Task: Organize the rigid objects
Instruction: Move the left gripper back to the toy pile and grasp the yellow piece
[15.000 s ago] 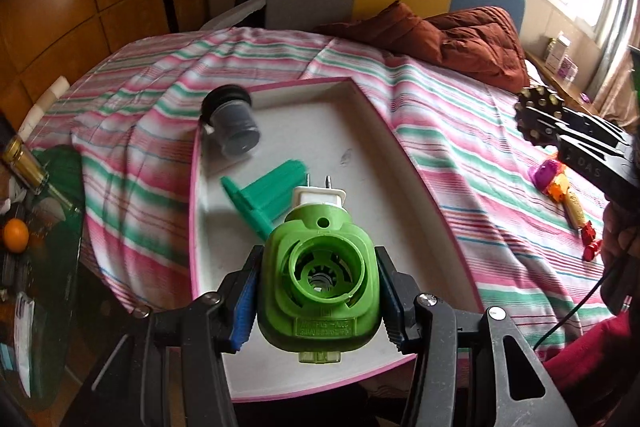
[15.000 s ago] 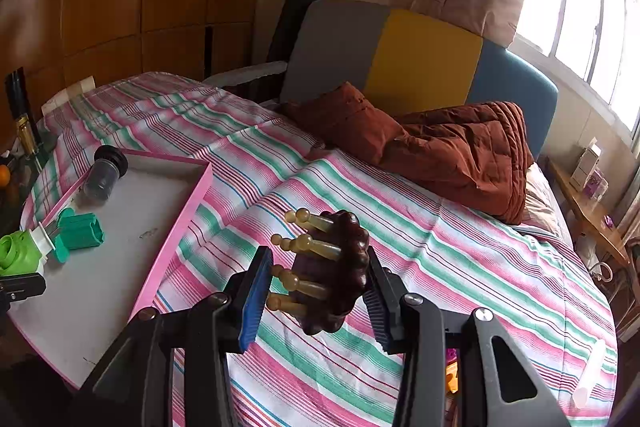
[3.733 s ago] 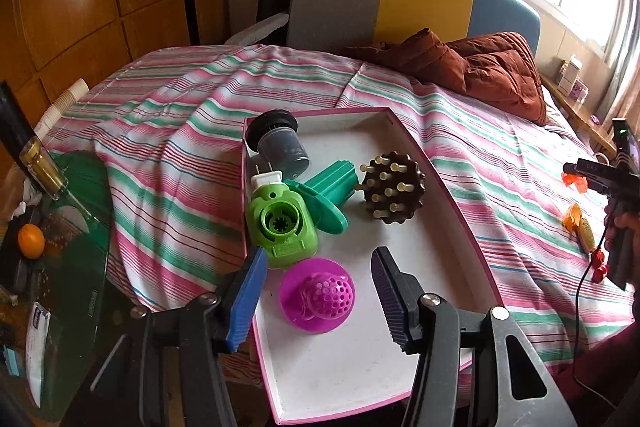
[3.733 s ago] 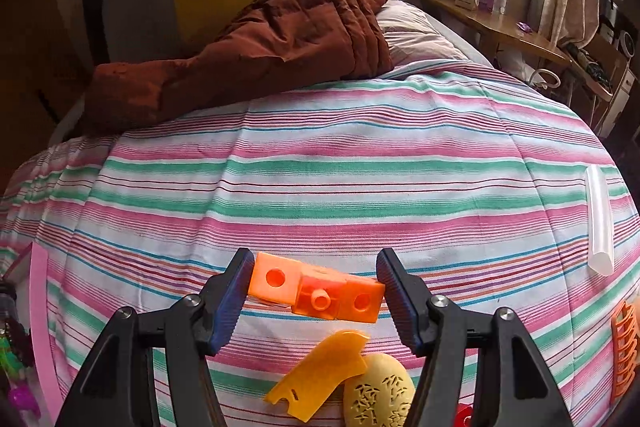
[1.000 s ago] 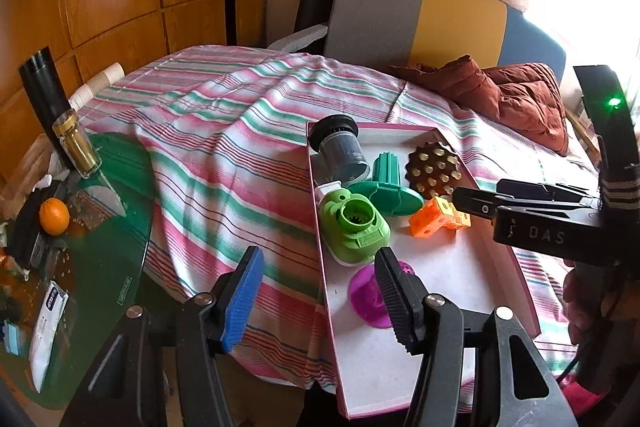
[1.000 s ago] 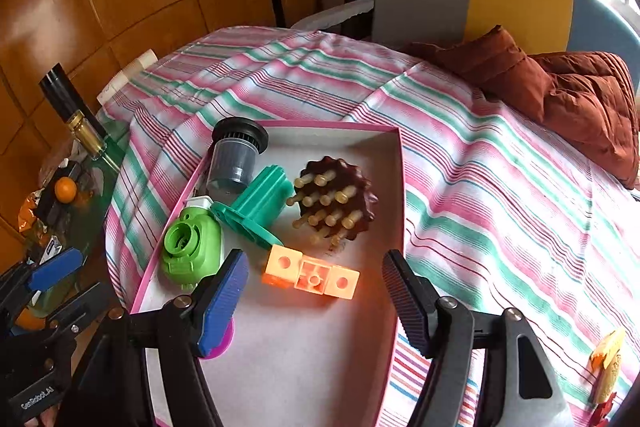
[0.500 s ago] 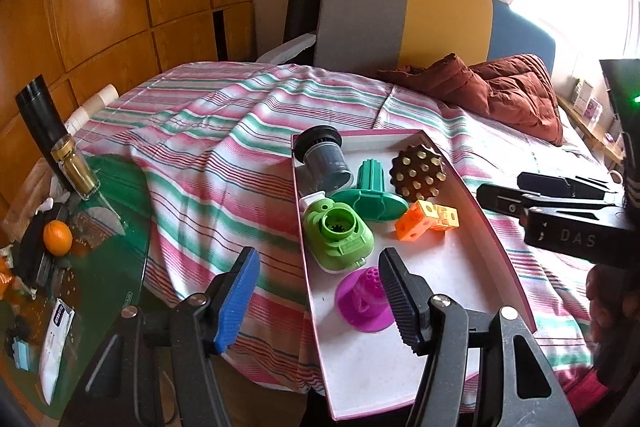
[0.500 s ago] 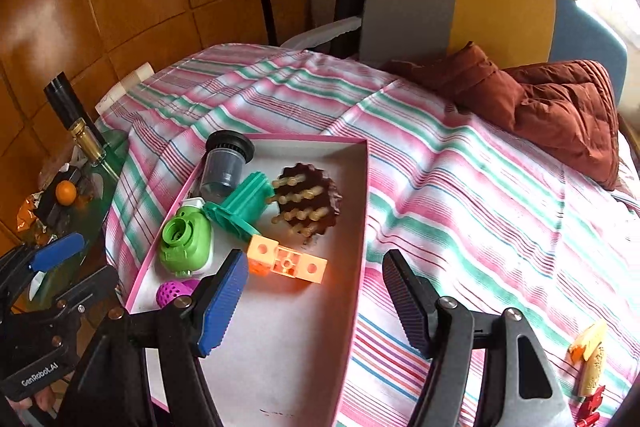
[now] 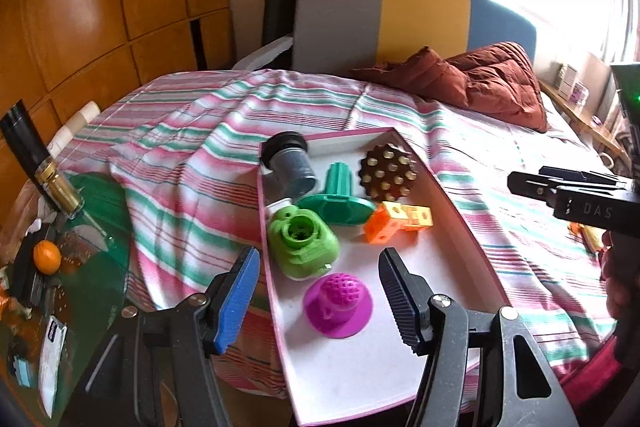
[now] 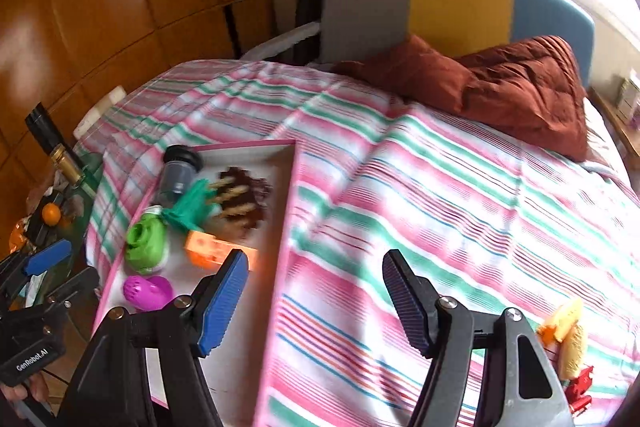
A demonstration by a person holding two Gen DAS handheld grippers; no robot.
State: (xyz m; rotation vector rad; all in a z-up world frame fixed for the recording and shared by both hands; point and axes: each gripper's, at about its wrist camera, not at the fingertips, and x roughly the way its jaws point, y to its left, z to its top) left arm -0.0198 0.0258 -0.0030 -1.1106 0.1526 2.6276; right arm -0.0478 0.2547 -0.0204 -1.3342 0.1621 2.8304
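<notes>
- A shallow white tray with a pink rim (image 9: 460,211) lies on the striped pink, green and white bedspread (image 9: 192,163), close to the bed's near-left corner; its near end reaches the bed's edge.
- At the tray's far-left corner a grey cylindrical cup with a black cap (image 9: 290,165) lies on its side.
- Beside it, toward the middle of the far end, a teal plastic piece with a ribbed stem and round base (image 9: 340,201) lies tipped over; its base touches the green piece below it.
- Near the tray's far-right corner rests a dark brown round massage brush with pale pegs (image 9: 387,170).
- An orange plastic building block with holes (image 9: 396,221) lies just in front of the brush, near the tray's right rim.
- Along the left rim sits a lime-green plastic plug-in housing with a round socket (image 9: 302,243), and nearer still a magenta dome-shaped perforated piece with a wide flange (image 9: 338,303).
- The left gripper (image 9: 316,301) hovers above the tray's near-left part, jaws parted to a middling gap with nothing clamped; the magenta piece shows between them but untouched.
- The right gripper (image 10: 314,301) hangs over the tray's right rim and the bedspread, jaws set wide apart and empty.
- Toward the bed's near-right edge lie small yellow and red toy pieces (image 10: 568,339), well apart from the tray.
- A rust-brown quilted blanket (image 10: 516,87) is bunched at the bed's far side.
</notes>
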